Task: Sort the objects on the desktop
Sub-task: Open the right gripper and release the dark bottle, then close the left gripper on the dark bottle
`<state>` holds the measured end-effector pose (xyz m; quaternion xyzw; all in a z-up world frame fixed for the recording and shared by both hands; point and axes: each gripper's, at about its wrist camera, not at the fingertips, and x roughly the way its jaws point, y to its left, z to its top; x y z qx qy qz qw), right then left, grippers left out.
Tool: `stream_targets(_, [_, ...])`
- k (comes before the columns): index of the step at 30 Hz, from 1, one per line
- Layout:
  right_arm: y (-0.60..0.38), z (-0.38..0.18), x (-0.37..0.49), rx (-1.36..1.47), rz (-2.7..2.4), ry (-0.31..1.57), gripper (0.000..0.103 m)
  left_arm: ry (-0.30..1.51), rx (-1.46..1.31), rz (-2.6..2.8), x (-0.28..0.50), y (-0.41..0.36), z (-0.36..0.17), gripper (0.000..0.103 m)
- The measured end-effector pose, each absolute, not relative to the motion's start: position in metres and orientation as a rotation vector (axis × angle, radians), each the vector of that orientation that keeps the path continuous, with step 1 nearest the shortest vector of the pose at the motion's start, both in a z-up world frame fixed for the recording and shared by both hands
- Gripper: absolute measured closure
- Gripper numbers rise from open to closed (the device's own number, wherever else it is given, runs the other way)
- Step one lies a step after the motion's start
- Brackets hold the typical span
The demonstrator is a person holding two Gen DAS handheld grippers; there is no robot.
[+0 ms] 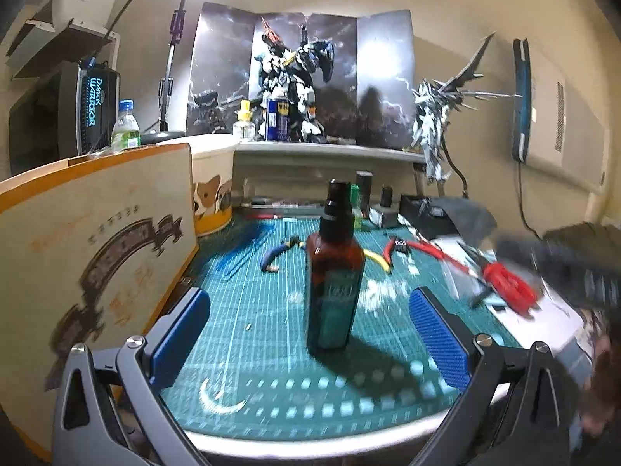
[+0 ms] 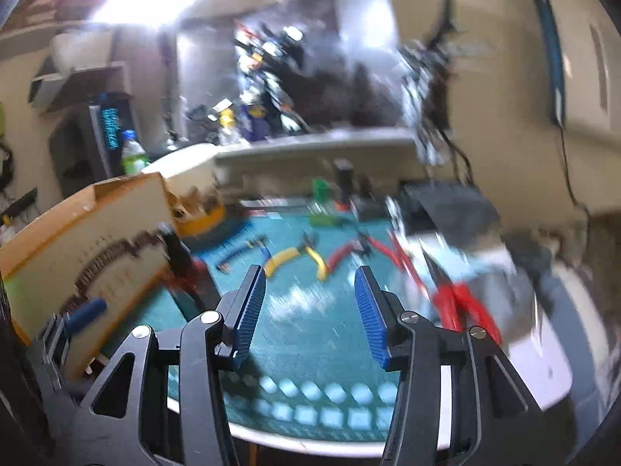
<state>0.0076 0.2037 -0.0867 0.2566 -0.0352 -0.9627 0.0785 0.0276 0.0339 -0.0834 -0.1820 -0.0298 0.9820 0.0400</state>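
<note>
An amber bottle [image 1: 333, 272] with a black cap and a teal label stands upright on the green cutting mat [image 1: 252, 310]. My left gripper [image 1: 306, 299] is open wide, and the bottle stands just beyond its blue pads, touching neither. Blue-handled pliers [image 1: 275, 252], yellow-handled pliers [image 1: 378, 258] and red-handled cutters [image 1: 419, 248] lie behind the bottle. In the blurred right wrist view, my right gripper [image 2: 309, 275] is open over the mat with nothing between its fingers. Yellow pliers [image 2: 295, 258] lie ahead of it and red-handled pliers [image 2: 462, 306] to its right.
A tall cardboard box [image 1: 97, 252] stands close on the left, with a round dog-print tub [image 1: 211, 190] behind it. A raised shelf [image 1: 330, 151] with model robots runs along the back. Small bottles and black items crowd the mat's far edge. A dark blurred shape [image 1: 582, 268] is at the right.
</note>
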Motion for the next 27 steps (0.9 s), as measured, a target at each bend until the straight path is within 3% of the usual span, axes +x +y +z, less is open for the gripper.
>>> stream_targets(14, [0.236, -0.162, 0.015, 0.941, -2.874, -0.159, 0.054, -0.096, -0.521, 3.067, -0.010, 0.057, -0.100, 0.002])
stream_targets(16, [0.237, -0.166, 0.014, 0.948, -2.869, -0.171, 0.054, -0.086, -0.512, 3.071, -0.010, 0.057, -0.099, 0.022])
stream_targets(18, [0.239, -0.168, 0.013, 0.953, -2.865, -0.181, 0.054, -0.071, -0.518, 3.081, -0.011, 0.057, -0.098, 0.060])
stream_targets(19, [0.239, -0.169, 0.012, 0.956, -2.864, -0.182, 0.054, -0.066, -0.522, 3.080, -0.011, 0.058, -0.097, 0.066])
stream_targets(27, [0.237, -0.171, 0.013, 0.964, -2.856, -0.180, 0.054, -0.071, -0.554, 3.052, -0.015, 0.056, -0.094, 0.068])
